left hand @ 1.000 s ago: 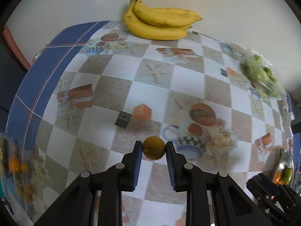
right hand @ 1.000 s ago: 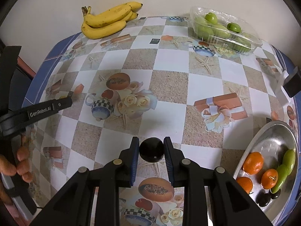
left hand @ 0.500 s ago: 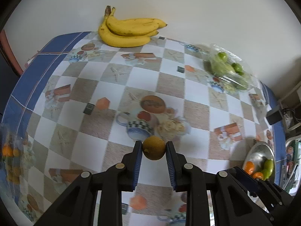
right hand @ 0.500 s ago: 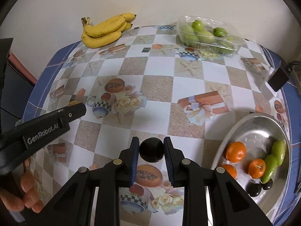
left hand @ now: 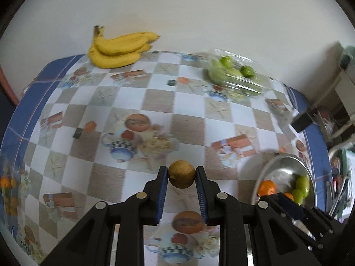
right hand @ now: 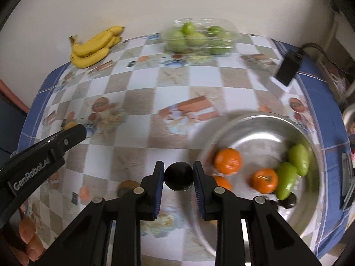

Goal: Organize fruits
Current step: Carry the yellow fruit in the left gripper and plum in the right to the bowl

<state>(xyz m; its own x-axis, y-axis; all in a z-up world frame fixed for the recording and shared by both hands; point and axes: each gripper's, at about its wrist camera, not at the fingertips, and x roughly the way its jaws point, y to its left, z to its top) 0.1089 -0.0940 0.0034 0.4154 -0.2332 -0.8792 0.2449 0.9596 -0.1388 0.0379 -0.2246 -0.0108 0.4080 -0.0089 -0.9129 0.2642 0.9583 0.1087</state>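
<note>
Both tools have neared the metal bowl [right hand: 255,122], left tool [left hand: 181,175] clamping a brown fruit [left hand: 181,174], right tool [right hand: 178,175] a black fruit [right hand: 178,176].

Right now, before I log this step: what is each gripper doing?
Left gripper: shut on the brownish round fruit.
Right gripper: shut on the dark round fruit.

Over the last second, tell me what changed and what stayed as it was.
Both grippers travelled toward the metal bowl, which now fills much more of the right wrist view and has come nearer in the left. Nothing was taken or let go: the left gripper still clamps the brownish-yellow fruit, the right gripper the dark fruit. Bananas unmoved.
</note>
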